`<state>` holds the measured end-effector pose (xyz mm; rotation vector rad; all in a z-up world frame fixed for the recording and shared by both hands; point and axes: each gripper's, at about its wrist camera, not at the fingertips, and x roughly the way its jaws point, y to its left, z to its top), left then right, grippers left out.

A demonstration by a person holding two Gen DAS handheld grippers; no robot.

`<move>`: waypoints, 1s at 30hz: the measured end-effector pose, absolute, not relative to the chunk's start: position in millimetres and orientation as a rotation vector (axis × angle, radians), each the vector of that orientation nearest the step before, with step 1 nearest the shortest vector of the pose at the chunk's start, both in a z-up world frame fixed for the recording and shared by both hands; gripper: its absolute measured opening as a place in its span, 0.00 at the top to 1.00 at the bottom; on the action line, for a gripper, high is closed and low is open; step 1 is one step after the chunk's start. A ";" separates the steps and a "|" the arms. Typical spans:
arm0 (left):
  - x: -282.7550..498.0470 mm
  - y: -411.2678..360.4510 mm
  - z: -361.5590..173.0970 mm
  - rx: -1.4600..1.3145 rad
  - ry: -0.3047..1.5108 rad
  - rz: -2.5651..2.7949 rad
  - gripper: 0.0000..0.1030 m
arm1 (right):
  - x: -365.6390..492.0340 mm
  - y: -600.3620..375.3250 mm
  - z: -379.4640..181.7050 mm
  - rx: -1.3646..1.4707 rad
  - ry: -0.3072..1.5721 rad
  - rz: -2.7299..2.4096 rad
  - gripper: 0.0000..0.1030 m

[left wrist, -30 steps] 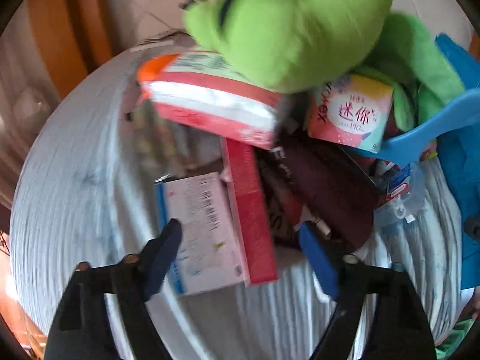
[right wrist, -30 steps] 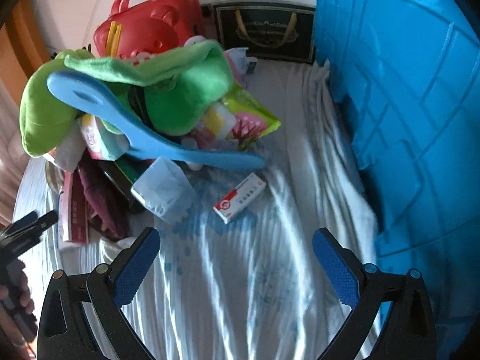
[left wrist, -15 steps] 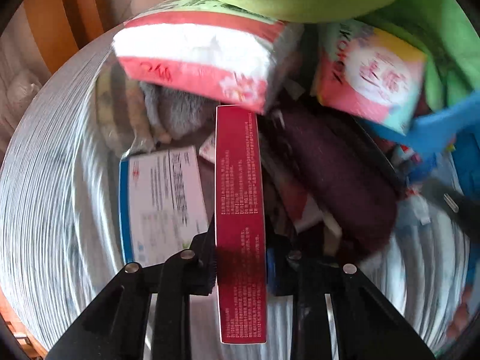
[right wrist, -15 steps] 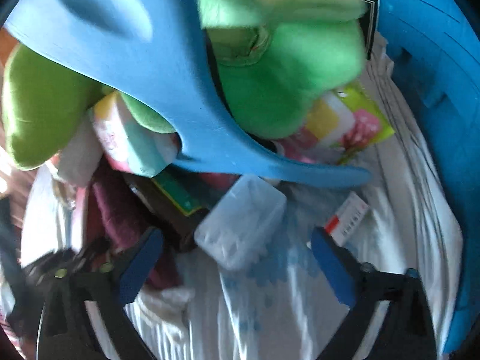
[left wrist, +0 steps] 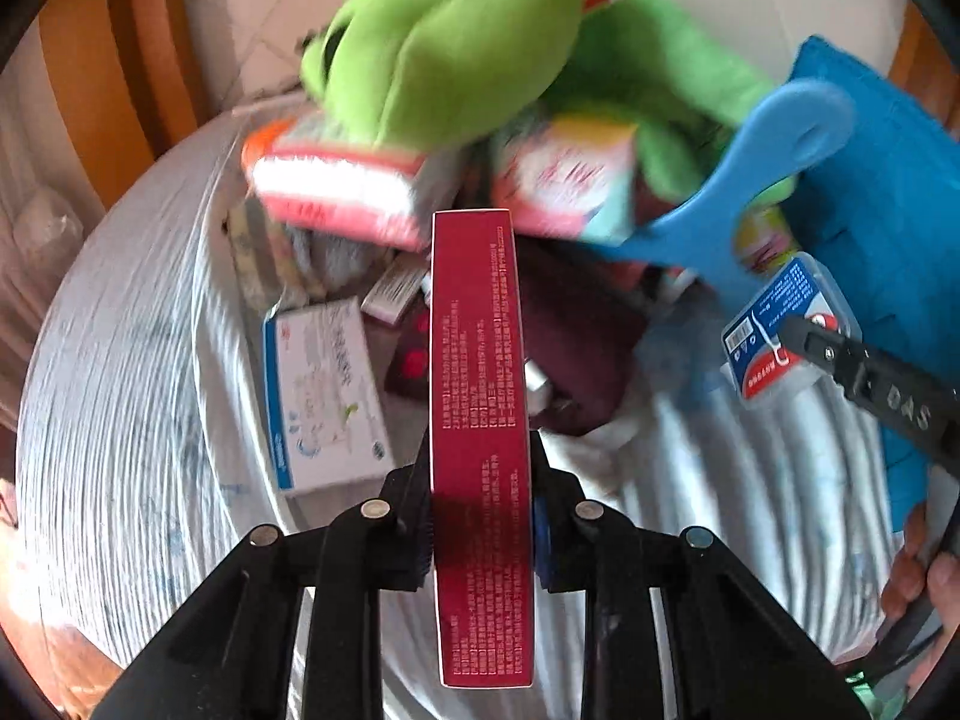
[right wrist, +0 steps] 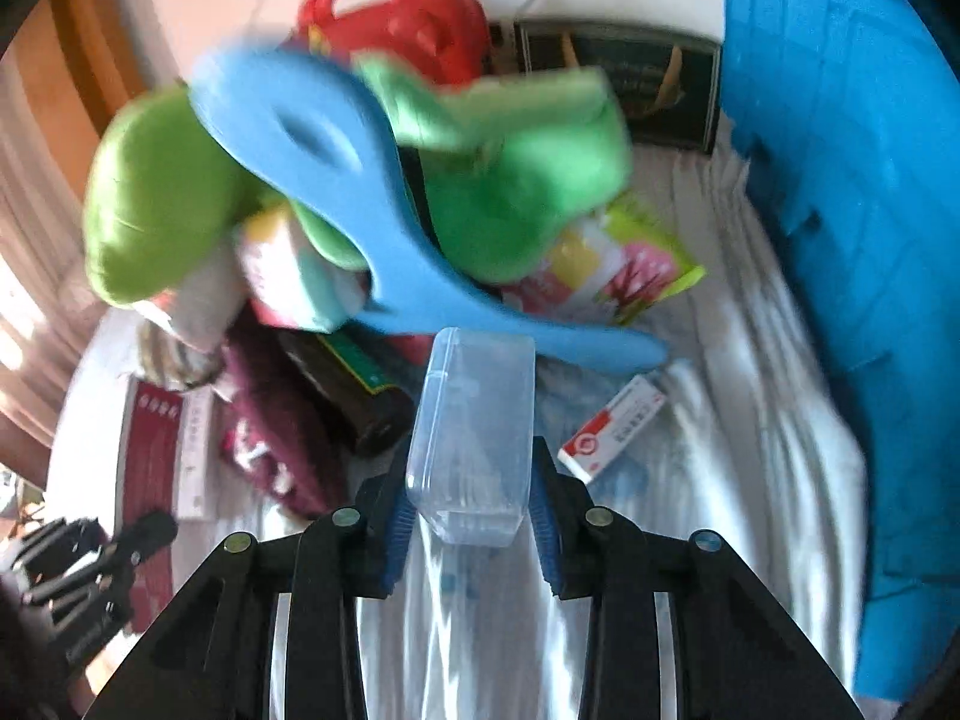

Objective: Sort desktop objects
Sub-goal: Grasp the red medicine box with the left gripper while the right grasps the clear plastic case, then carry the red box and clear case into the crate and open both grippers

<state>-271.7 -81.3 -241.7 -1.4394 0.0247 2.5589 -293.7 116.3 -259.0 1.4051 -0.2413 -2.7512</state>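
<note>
— Red cardboard, that long box [left wrist: 482,432]: the left gripper [left wrist: 480,531] is clamping it edge-on, fingers pressing both flat sides, holding it above the white cloth [left wrist: 138,396] in front of the pile.

— Most of its length is sticking out ahead of the fingers. It's looking liable to pivot and clip the white box [left wrist: 327,402] lying beside it.

— Over on the right side, the right gripper [right wrist: 471,519] is squeezing a clear plastic case [right wrist: 474,438], fingers shut on its sides, just off the cloth.

— Slick plastic, though. It's sitting right under that blue hanger [right wrist: 360,204], so lifting carelessly risks dragging the green plush toy [right wrist: 174,198] down.
</note>
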 end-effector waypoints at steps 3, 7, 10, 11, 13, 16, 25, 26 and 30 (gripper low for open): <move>-267.9 -69.4 -218.7 -1.357 0.025 2.549 0.77 | -273.4 123.7 -229.0 1.309 -0.217 -2.788 0.67; -253.7 -48.8 -180.9 -1.212 0.074 2.562 0.77 | -251.1 130.1 -184.9 1.165 -0.181 -2.849 0.67; -242.0 -26.6 -149.1 -1.097 0.105 2.553 0.77 | -229.8 142.8 -145.2 1.055 -0.161 -2.912 0.67; -239.3 -17.9 -139.5 -1.057 0.116 2.549 0.77 | -221.2 150.5 -129.6 1.008 -0.159 -2.942 0.67; -234.7 0.8 -120.8 -0.978 0.136 2.535 0.77 | -208.1 163.9 -106.3 0.942 -0.150 -2.991 0.67; -227.2 31.7 -94.6 -0.882 0.159 2.499 0.77 | -186.7 187.9 -69.9 0.847 -0.148 -3.085 0.67; -195.2 151.5 -33.9 -0.668 0.233 2.334 0.77 | -133.9 287.3 -12.4 0.761 -0.099 -3.315 0.67; -191.5 167.4 -26.9 -0.644 0.248 2.314 0.77 | -130.5 300.1 -9.3 0.769 -0.097 -3.328 0.67; -180.1 222.6 -3.6 -0.590 0.293 2.248 0.77 | -124.8 351.4 -1.0 0.859 -0.041 -3.371 0.67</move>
